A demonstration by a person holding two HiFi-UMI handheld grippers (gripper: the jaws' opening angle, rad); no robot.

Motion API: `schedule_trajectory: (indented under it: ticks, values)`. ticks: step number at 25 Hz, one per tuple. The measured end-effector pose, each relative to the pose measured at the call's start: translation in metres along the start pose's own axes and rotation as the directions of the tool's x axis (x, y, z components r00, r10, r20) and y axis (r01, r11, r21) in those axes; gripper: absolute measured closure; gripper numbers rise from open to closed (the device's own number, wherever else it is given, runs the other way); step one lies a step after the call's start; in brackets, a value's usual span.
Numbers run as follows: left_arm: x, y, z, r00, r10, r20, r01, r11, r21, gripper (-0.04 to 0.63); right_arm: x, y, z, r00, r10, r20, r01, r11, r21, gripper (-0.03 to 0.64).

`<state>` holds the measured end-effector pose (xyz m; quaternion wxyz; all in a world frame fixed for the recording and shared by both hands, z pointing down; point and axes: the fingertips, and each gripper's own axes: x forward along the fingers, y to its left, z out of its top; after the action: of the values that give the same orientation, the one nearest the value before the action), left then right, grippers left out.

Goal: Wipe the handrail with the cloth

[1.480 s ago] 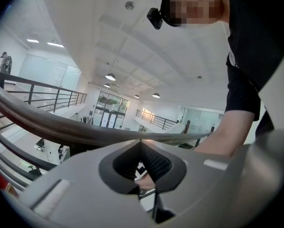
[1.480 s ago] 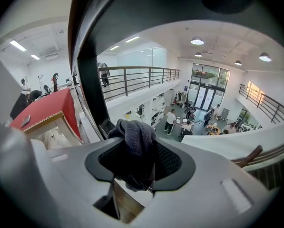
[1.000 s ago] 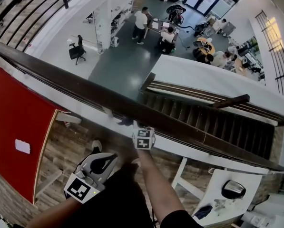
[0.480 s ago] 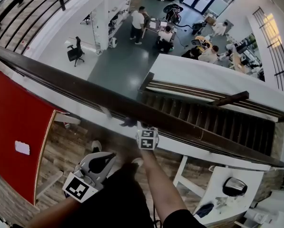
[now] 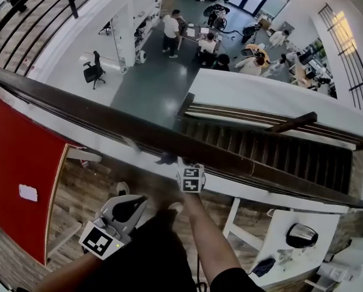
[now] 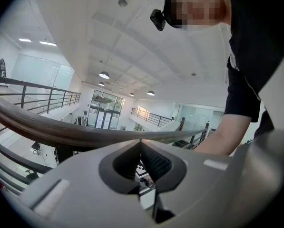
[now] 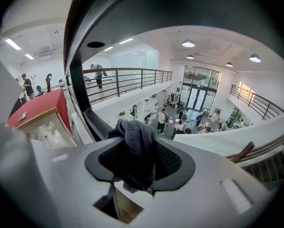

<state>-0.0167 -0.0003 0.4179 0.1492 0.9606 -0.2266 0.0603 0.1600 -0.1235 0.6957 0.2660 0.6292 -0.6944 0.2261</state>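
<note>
The dark wooden handrail (image 5: pixel 96 117) runs slantwise across the head view, from upper left to lower right. My right gripper (image 5: pixel 171 159) reaches up to the rail's near side, shut on a dark grey cloth (image 5: pixel 164 158) that lies against the rail. In the right gripper view the bunched cloth (image 7: pixel 138 148) fills the space between the jaws of the right gripper (image 7: pixel 138 139), and the handrail (image 7: pixel 132 13) passes close overhead. My left gripper (image 5: pixel 142 198) hangs low by my body, shut and empty. In its own view the left gripper (image 6: pixel 141 143) points at the handrail (image 6: pixel 61 133).
Beyond the rail is a drop to a lower floor with desks and several people (image 5: pixel 205 41). A staircase (image 5: pixel 272 154) descends at the right. A red panel (image 5: pixel 17 157) stands at the left and a white table (image 5: pixel 290 248) at the lower right.
My right gripper with the cloth has slid a little to the right along the handrail. The left gripper has stayed where it was.
</note>
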Motion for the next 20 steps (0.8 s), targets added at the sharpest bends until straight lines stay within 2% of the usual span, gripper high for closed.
schedule_trajectory:
  ticks: [20]
  values:
    - [0.01,-0.014,-0.009,0.999,-0.028,-0.016,0.028,1.0,0.011,0.597,-0.021,-0.038,-0.02,0.999,-0.053,0.004,0.053,0.997,0.049,0.446]
